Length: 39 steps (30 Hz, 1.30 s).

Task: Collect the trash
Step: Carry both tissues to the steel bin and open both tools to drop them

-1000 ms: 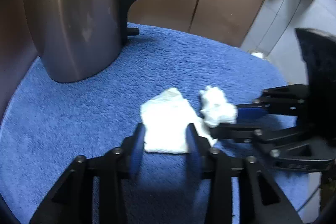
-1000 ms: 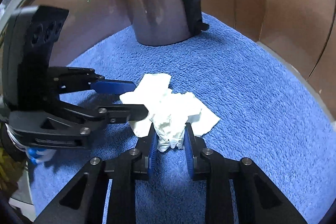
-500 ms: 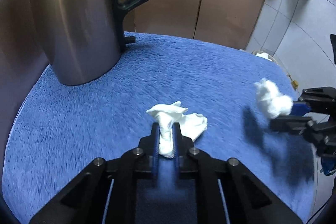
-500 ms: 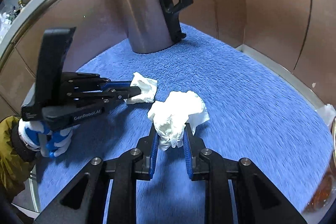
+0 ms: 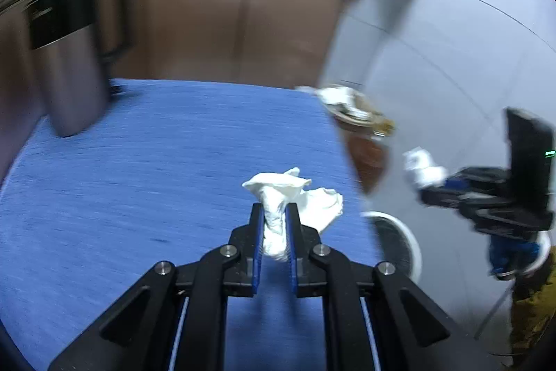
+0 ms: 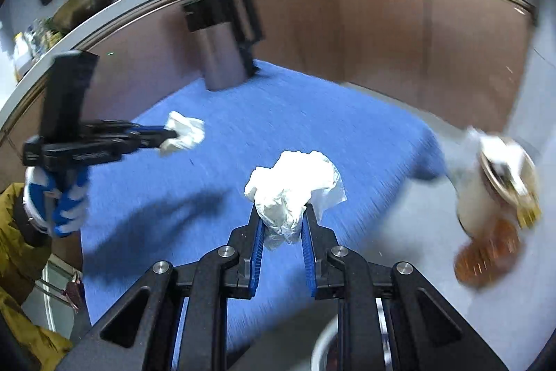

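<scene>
Both grippers are angling downward over the blue mat (image 5: 139,197). The left gripper (image 5: 274,225) is clamping a white tissue (image 5: 278,197); the right gripper (image 6: 283,225) is pinching a crumpled tissue wad (image 6: 295,186). Both pieces, on the mat a second ago, are now lifted and carried toward what is perhaps a bin (image 6: 500,176), blurred.

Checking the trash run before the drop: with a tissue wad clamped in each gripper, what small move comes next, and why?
Probably carry both wads on toward the open bin beside the blue mat. The left gripper is shut on its tissue, the right gripper on its wad, and both hang clear of the mat.
</scene>
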Motion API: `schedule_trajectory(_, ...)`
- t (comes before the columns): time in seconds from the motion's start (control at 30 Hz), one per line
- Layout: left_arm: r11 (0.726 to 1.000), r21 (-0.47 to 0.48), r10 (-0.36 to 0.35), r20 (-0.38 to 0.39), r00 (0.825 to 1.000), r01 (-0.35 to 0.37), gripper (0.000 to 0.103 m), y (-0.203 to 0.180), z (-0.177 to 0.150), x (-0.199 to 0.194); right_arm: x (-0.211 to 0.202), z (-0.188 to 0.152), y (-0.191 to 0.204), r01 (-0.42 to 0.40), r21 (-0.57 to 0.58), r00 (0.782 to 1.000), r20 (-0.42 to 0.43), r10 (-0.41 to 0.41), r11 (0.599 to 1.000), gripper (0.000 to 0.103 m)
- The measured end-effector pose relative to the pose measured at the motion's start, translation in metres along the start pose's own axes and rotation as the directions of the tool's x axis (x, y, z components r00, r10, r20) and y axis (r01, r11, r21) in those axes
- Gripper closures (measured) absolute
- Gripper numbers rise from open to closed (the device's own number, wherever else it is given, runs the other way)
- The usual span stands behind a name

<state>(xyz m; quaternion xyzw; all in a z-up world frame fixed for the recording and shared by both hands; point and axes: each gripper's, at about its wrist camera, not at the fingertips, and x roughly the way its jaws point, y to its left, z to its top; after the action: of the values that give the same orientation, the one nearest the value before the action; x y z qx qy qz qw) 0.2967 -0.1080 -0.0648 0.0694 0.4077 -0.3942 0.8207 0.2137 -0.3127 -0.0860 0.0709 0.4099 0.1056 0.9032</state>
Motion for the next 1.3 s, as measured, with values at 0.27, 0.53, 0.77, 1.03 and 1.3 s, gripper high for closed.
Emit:
schedule_trajectory(0.27, 0.989, 0.072, -0.122, -0.105, 0.987, 0.130, 0.092, -0.124, -0.019, 0.052, -0.031, -0.124, -0.082, 0.123, 0.281, 0.989, -0.109, -0.095, 0.952, 0.083)
schedule_trajectory(0.53, 0.991, 0.097, -0.061, -0.252, 0.966, 0.088, 0.088, -0.194, -0.043, 0.128, -0.008, -0.183, -0.133, 0.150, 0.414, 0.980, -0.183, -0.080, 0.898, 0.079)
schedule_trajectory(0.77, 0.997, 0.058, -0.031, -0.293, 0.956, 0.050, 0.074, -0.212, -0.059, 0.180, 0.014, -0.209, -0.161, 0.179, 0.475, 0.975, -0.200, -0.093, 0.862, 0.056)
schedule_trajectory(1.03, 1.000, 0.004, -0.029, -0.280, 0.960, 0.031, 0.074, -0.207, -0.069, 0.179, 0.008, -0.224, -0.164, 0.247, 0.482, 0.962, -0.225, -0.154, 0.841, 0.052)
schedule_trajectory(1.3, 0.993, -0.004, 0.117, -0.039, 0.992, -0.117, 0.070, -0.201, -0.057, 0.086, -0.041, -0.188, -0.130, 0.255, 0.441, 0.966, -0.089, -0.241, 0.860, 0.050)
